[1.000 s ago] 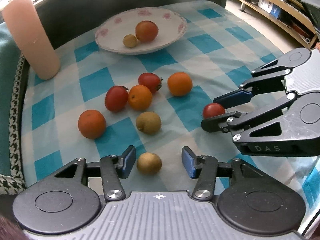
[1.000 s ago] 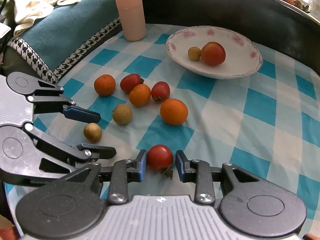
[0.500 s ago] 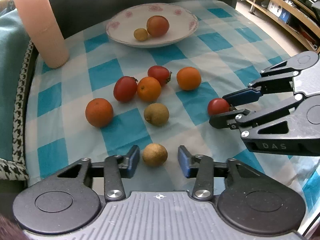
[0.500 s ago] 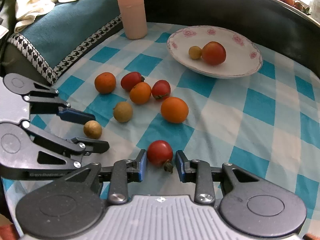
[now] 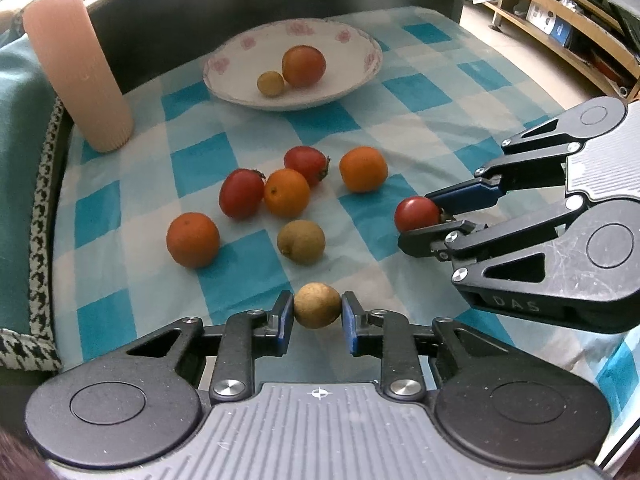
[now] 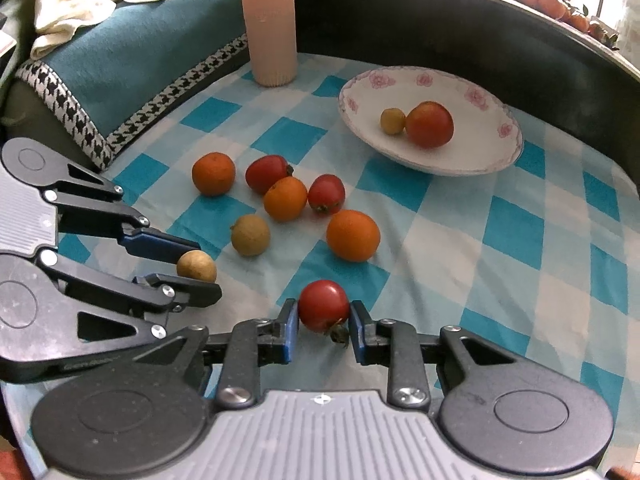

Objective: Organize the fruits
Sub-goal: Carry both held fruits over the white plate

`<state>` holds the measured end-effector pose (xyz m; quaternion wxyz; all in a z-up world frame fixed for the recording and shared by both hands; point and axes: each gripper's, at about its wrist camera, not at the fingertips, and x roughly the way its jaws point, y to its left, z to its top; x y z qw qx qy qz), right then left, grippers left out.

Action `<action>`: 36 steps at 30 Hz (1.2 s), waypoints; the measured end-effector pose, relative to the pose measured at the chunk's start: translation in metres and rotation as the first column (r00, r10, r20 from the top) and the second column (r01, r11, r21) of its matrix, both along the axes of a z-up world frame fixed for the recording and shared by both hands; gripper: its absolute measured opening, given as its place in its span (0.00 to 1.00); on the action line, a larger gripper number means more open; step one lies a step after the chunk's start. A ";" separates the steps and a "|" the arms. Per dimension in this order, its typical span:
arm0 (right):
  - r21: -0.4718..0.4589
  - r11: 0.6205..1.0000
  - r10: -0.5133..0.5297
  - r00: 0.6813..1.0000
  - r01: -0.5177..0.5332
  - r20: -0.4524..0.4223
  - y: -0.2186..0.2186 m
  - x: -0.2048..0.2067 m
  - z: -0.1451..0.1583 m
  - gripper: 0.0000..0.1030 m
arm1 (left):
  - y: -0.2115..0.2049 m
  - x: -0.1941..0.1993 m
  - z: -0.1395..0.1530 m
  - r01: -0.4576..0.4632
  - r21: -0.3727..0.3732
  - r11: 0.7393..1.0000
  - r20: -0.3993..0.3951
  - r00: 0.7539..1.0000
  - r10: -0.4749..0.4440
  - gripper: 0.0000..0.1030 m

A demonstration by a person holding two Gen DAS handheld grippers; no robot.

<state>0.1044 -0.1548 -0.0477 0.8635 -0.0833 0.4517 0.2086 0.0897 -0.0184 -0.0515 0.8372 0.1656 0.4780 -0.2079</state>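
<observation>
- Since the earlier frames both grippers have closed in: the left gripper (image 5: 317,313), which stood wide around the small brown fruit (image 5: 317,305), now has its blue pads touching it on both sides, and the right gripper (image 6: 323,318) has narrowed onto the red tomato (image 6: 323,305) the same way.
- Each gripper so holds one fruit, low over the checked cloth of the bench (image 5: 420,120); whether either fruit is already clear of the cloth I cannot tell.
- The relation that matters next: the white flowered plate (image 5: 360,76) lies straight ahead of both grippers, at the far side of the bench, with a large red fruit (image 5: 303,66) and a small yellowish one (image 5: 271,83) already in it.
- Between the grippers and the plate sits the loose cluster of oranges and tomatoes (image 5: 286,192), so the carry probably has to pass over it.
- From the right wrist view the plate (image 6: 500,160) lies ahead and to the right, with open cloth on that side, so the right gripper looks to have the clearer way.
</observation>
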 end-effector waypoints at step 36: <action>0.038 0.996 -0.088 0.992 0.085 0.089 -0.013 0.009 0.025 0.42 | -0.010 0.019 0.027 0.009 -0.025 1.000 0.092 0.996 -0.006 0.32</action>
